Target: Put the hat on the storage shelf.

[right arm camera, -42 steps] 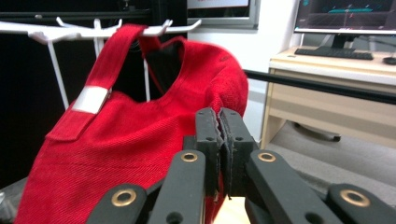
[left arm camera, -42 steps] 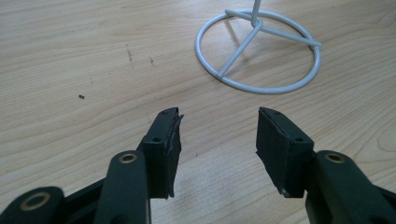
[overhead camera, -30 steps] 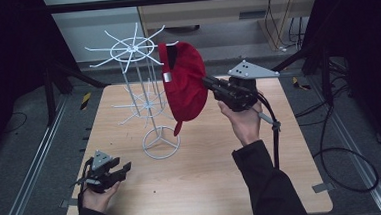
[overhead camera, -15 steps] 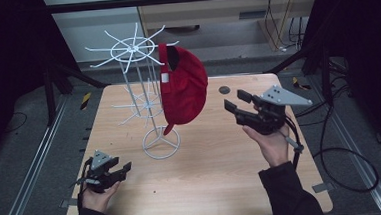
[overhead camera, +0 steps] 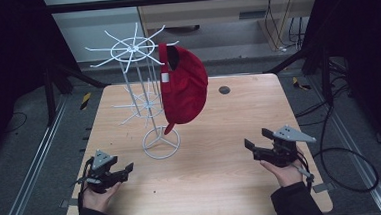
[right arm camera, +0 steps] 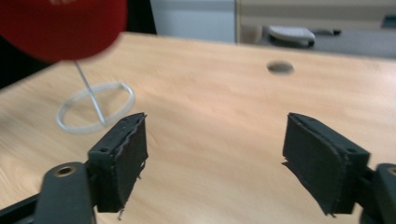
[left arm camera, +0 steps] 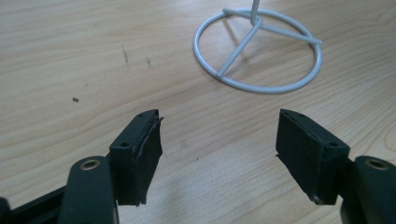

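A: Well, where is the cap (overhead camera: pixel 184 85) seen?

B: It is hung on an upper arm of the white wire rack (overhead camera: pixel 145 97), well above the desk (overhead camera: pixel 216 151), its peak pointing down near the ring base.

A: And how are the tools held?

B: The right hand-held gripper (overhead camera: pixel 255 144) is seen low over the desk's right side, well apart from the cap; its jaws have just been opening, and nothing is between them. The left hand-held gripper (overhead camera: pixel 124 170) is rested near the front left corner, jaws spread wide and empty, having just been opening too.

A: How is the release best finished?

B: Probably the rack should be left untouched, so the cap is not shaken loose.

A: What is noted of the surroundings?

B: Pale wood with a dark grommet hole (overhead camera: pixel 224 90) is seen; dark frames and loose cables are seen on the grey floor.
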The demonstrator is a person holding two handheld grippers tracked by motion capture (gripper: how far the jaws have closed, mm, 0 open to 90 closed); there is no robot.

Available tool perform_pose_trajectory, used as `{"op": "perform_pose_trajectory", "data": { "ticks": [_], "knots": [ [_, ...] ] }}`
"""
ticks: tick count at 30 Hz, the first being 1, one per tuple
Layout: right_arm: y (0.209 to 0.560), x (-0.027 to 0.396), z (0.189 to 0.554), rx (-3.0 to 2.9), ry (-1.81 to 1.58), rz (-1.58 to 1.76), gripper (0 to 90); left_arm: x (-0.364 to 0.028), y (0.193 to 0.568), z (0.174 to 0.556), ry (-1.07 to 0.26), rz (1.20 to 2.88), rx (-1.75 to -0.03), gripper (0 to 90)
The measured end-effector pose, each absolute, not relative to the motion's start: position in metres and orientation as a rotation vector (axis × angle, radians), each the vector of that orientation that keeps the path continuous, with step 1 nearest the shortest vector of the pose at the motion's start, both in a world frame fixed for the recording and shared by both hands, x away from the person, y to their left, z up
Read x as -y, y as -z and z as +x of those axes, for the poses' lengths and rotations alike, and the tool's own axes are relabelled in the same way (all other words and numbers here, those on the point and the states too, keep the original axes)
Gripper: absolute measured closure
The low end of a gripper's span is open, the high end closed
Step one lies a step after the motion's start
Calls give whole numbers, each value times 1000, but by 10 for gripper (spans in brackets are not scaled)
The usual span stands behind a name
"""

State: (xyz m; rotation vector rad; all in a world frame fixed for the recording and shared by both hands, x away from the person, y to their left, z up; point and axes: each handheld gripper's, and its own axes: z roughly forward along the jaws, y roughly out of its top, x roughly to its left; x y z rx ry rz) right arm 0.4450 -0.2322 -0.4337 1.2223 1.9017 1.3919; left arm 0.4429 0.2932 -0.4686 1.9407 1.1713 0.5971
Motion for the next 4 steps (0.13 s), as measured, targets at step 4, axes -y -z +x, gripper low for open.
{"op": "perform_pose_trajectory", "data": {
  "ticks": [4],
  "knots": [
    [458, 248, 437, -1911, -1329, 1279, 173, -295, 472, 445, -587, 1940, -1183, 292]
  ]
}}
